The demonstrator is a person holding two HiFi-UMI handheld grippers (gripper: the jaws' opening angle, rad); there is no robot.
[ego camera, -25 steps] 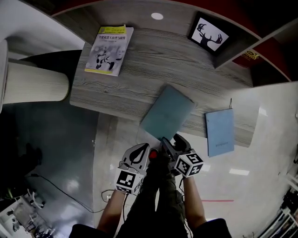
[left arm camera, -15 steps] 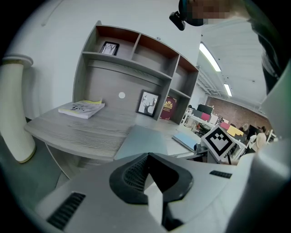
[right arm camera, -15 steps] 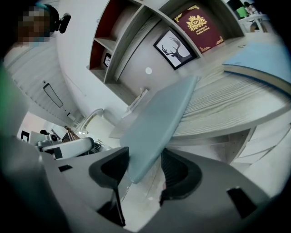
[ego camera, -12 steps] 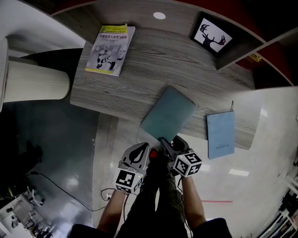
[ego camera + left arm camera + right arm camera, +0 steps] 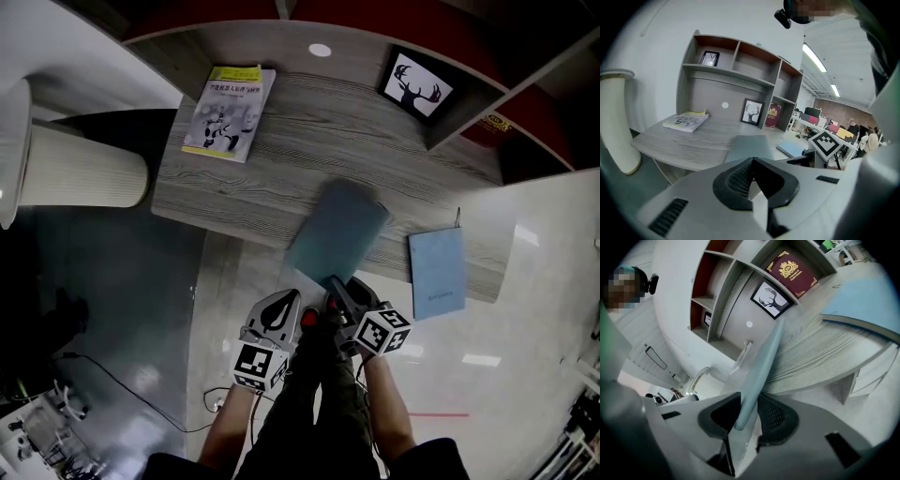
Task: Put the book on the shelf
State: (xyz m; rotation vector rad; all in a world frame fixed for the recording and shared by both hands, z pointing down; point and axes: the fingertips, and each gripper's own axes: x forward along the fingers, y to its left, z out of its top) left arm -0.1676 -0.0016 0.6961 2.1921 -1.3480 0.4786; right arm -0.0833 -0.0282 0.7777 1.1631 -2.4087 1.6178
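Right gripper point(image 5: 330, 283), jaws just closing, clamps the blurred grey book point(image 5: 339, 232); left gripper point(image 5: 289, 300) closed, empty. Blue book point(image 5: 437, 274) lies nearby on desk point(image 5: 319, 131).

Title print on yellow-topped book point(image 5: 230, 111) too small to read, gold lettering on maroon book point(image 5: 792, 270) illegible

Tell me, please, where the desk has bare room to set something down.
Free: the middle of the desk, between the yellow-topped book and the deer picture; also the front left strip before that book. Crowded: the front right edge, with the grey-blue book and the light blue notebook.
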